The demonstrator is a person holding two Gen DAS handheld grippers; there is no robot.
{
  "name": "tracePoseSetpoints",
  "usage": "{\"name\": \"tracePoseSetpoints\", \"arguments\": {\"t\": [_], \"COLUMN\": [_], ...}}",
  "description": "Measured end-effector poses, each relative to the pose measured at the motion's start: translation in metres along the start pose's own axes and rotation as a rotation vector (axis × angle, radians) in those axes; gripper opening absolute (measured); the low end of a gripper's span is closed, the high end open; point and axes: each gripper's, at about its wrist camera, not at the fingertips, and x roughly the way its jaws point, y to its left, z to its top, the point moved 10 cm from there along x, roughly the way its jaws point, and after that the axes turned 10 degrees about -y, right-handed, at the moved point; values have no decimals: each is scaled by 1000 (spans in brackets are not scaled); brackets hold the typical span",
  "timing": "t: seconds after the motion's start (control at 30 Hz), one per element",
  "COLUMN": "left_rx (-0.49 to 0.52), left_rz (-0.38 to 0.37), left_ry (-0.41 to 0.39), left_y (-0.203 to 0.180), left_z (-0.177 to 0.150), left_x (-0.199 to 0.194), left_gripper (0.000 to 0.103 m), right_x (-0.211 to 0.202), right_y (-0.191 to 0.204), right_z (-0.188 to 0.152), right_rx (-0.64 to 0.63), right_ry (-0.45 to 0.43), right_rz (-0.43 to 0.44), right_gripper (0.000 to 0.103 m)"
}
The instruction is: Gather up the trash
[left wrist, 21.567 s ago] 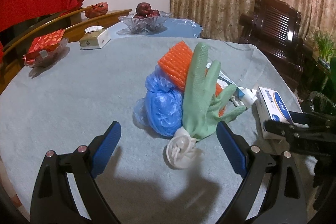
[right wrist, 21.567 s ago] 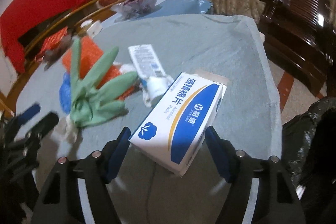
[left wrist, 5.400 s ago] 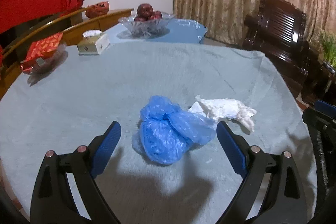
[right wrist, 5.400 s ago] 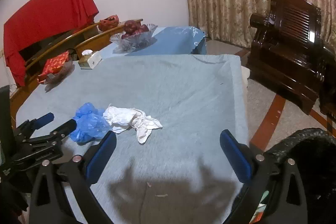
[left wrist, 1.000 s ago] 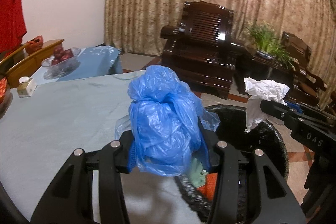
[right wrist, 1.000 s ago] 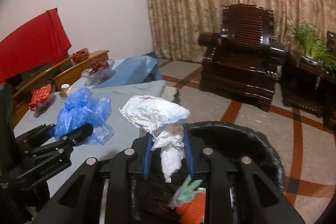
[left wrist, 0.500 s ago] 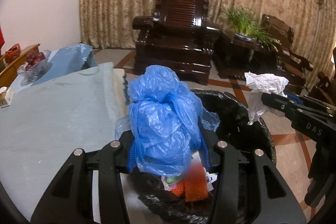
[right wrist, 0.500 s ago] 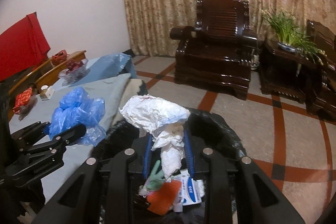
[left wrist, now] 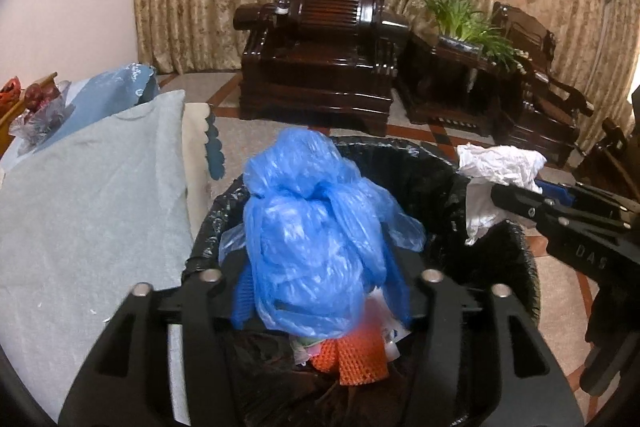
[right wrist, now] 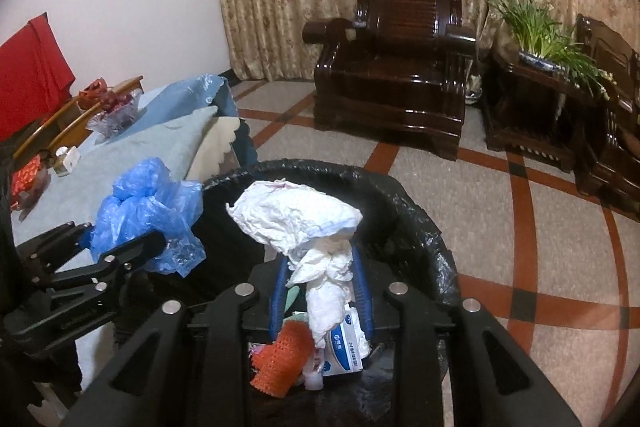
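The step in hand is the drop-off: both grippers are holding their loads over the trash bin (left wrist: 492, 187), a round container lined with a black bag, standing just beside the edge of the table (left wrist: 88, 195).

The left gripper (left wrist: 320, 287) is clamped on the crumpled blue plastic bag (left wrist: 316, 235). In the left wrist view the bag is sitting between the blue finger pads and is hanging above the near-left part of the bin opening. In the right wrist view the same bag (right wrist: 148, 211) is appearing over the bin's left rim, close to the table side, so part of it may be lying outside the opening.

The right gripper (right wrist: 320, 291) is clamped on the wad of white paper (right wrist: 304, 227), which is bulging above the fingers and trailing down between them. It is positioned over the middle of the opening.

Inside the bin, an orange mesh piece (right wrist: 280, 359), a blue-and-white box (right wrist: 344, 347) and a bit of green material are lying at the bottom.

The next move, as judged here, calls for parting the jaws of each gripper so the loads fall in. The paper appears ready for release. The blue bag is light and bulky; moving the left gripper further toward the bin centre before release would reduce the chance of it catching on the rim or slipping to the floor.
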Motion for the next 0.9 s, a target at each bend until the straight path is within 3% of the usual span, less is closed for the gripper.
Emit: {"name": "tracePoseSetpoints", "arguments": {"t": [0.2,0.27,0.4,0.9], "left_rx": [-7,-19,-31,-64], "left_rz": [-5,-3,11,88], "left_ry": [-24,-27,-36,-77], "left_y": [4,8,17,58], "left_z": [6,8,14,33], "left_x": [-6,-9,-18,-80], "left_gripper": [73,76,81,93], "right_x": [7,4,-3,-44], "right_y": [-5,-5,-2,39], "right_z": [-8,-8,-3,32], "right_rx": [12,9,4,13], "right_ry": [29,22,0,-71], "right_rz": [5,-3,-2,78], "right_gripper": [58,77,95,97]}}
